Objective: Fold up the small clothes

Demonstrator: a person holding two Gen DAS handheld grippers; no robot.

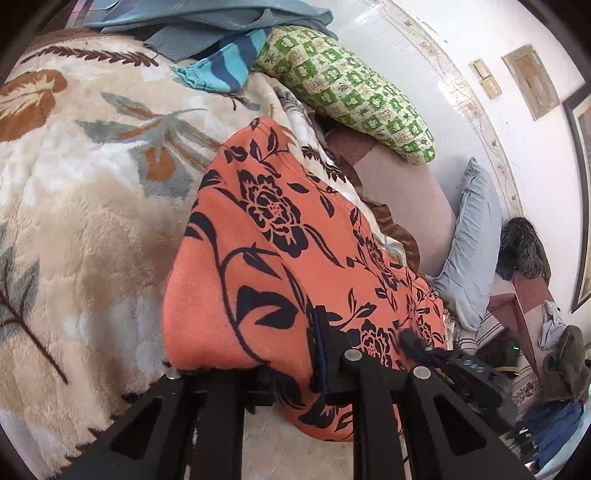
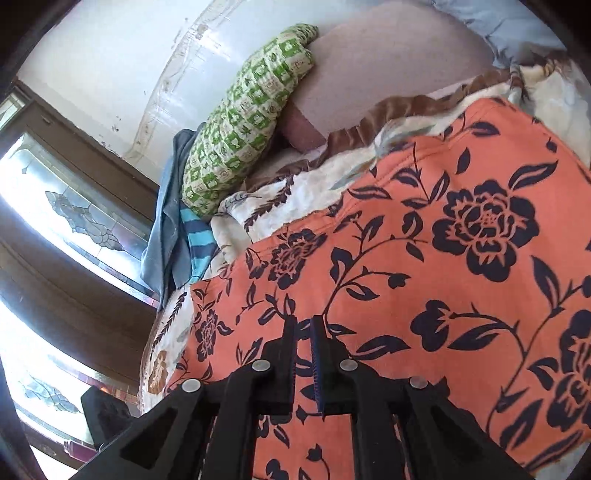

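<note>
No brands, labels or readable writing in either view.

Orange cloth w/ black flower print lies on the plush leaf-print blanket on the bed, filling centre to lower right of the left wrist frame and most of the right half of the right wrist frame.

Left claw: cloth is draped over it, one finger shows at lower centre, the other is hidden under the fabric; it looks clamped on the cloth edge, though the gap itself is covered.

Right claw: fingers nearly together at lower centre, a thin strip of cloth pinched between them.

Green checked pillow sits upper centre-right, against the white wall. Blue striped garment and grey-blue cloth at top, cut off by the frame edge. Grey pillow mid right. Dark furry item at right is hard to make out. Window w/ patterned glass at left of the right wrist frame, mostly blown out by light.
</note>
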